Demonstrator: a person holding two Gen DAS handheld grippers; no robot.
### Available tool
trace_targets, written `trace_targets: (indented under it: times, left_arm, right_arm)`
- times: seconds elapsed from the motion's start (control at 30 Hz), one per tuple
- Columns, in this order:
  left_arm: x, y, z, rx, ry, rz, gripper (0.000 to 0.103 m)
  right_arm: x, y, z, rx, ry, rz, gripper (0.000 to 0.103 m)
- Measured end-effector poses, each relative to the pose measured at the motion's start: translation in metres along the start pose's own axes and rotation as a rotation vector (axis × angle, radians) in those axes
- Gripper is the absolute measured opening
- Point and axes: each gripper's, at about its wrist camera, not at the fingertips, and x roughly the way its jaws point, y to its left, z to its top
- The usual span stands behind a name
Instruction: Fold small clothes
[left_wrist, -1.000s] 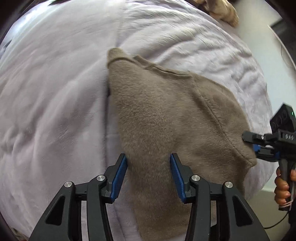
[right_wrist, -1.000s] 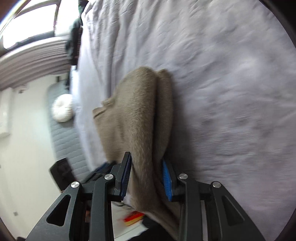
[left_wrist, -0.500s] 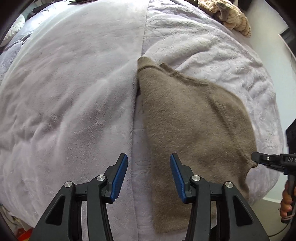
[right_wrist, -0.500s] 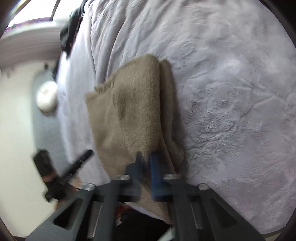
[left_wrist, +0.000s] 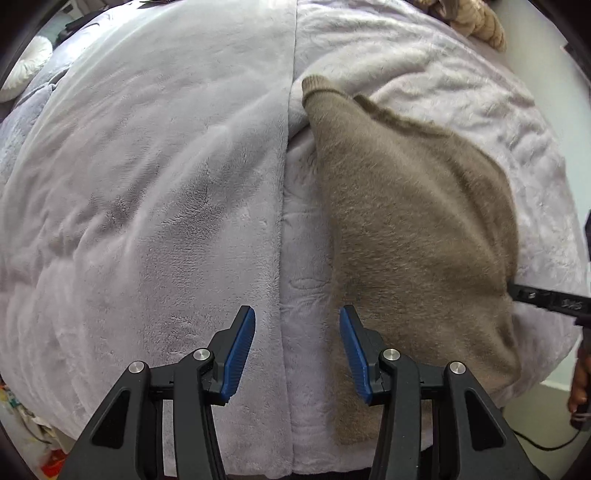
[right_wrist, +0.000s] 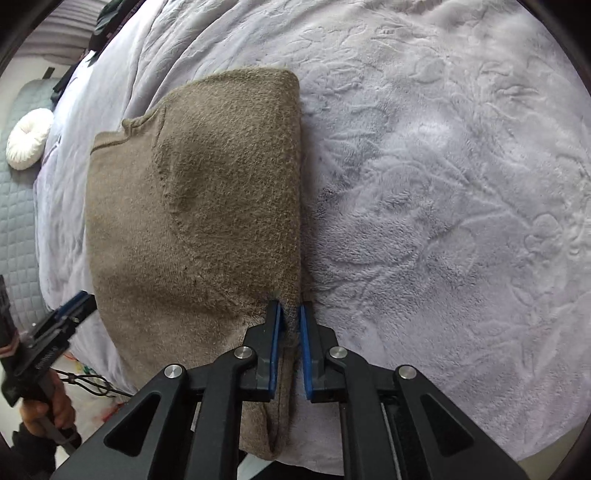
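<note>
A small brown fuzzy garment (left_wrist: 413, 229) lies folded on a lilac plush blanket (left_wrist: 147, 206); it also shows in the right wrist view (right_wrist: 199, 206). My left gripper (left_wrist: 297, 347) is open and empty, over bare blanket just left of the garment's near edge. My right gripper (right_wrist: 291, 343) is shut on the garment's folded right edge near its lower corner. In the left wrist view the right gripper's tip (left_wrist: 532, 295) touches the garment's right side.
The blanket (right_wrist: 443, 184) covers a bed. A knitted beige item (left_wrist: 476, 22) lies at the far right of the bed. A round white cushion (right_wrist: 27, 138) sits on a grey quilted mat beyond the bed's left edge.
My left gripper has moved left off the garment onto bare blanket, still open. My right gripper has closed on the garment's edge, and the garment has settled flatter.
</note>
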Motion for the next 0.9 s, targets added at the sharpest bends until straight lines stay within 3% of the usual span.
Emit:
trace_targets:
  times: [0.23, 0.33, 0.43, 0.6, 0.73, 0.9]
  left_arm:
    - [-0.010, -0.014, -0.008, 0.046, -0.018, -0.025, 0.049]
    - [-0.011, -0.020, -0.008, 0.057, -0.024, -0.036, 0.049]
    - [-0.002, -0.030, -0.004, 0.077, -0.011, -0.019, 0.049]
    - [0.005, -0.034, -0.004, 0.086, 0.001, -0.009, 0.049]
    - [0.005, -0.034, -0.005, 0.091, 0.005, -0.012, 0.050]
    - [0.005, -0.033, -0.007, 0.089, 0.003, -0.023, 0.050]
  right_arm:
    - [-0.019, 0.025, 0.000, -0.029, -0.034, -0.078, 0.010]
    - [-0.042, 0.035, -0.005, -0.060, -0.095, -0.120, 0.010]
    - [-0.054, 0.041, -0.004, -0.092, -0.146, -0.099, 0.010]
    - [-0.029, 0.064, 0.003, -0.156, -0.097, -0.115, 0.010]
    - [-0.001, 0.057, 0.003, -0.150, -0.048, -0.146, 0.010]
    - [-0.012, 0.056, 0.003, -0.148, -0.050, -0.133, 0.010]
